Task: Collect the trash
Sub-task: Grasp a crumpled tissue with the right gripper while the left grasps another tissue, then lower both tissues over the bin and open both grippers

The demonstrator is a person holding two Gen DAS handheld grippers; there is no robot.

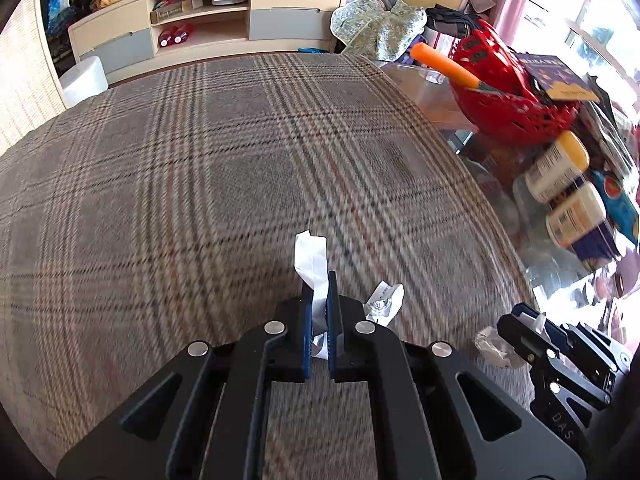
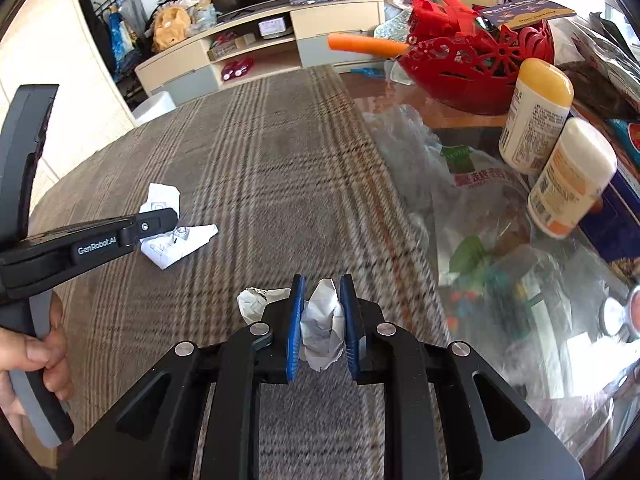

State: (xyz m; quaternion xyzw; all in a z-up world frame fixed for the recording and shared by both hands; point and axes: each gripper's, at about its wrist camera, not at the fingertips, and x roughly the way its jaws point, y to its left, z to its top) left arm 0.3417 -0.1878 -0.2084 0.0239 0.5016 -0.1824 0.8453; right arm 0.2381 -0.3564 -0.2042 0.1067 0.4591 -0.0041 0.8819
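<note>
My left gripper [image 1: 319, 280] is shut on a white paper scrap [image 1: 310, 258] above the plaid cloth [image 1: 200, 160]. My right gripper [image 2: 322, 284] is shut on a crumpled white paper ball [image 2: 323, 320]; it also shows in the left wrist view [image 1: 524, 320] at lower right. Another crumpled piece [image 2: 254, 300] lies just left of my right fingers. A flat creased paper [image 2: 176, 240] lies on the cloth under the left gripper [image 2: 160, 220]; it shows in the left wrist view [image 1: 384, 298] too.
To the right, a glass table top [image 2: 500, 280] holds a red basket [image 2: 472, 64] with an orange carrot-like stick [image 2: 364, 45], two yellow-capped bottles [image 2: 536, 116], and plastic bags [image 2: 452, 168]. A TV cabinet [image 1: 208, 20] stands at the back.
</note>
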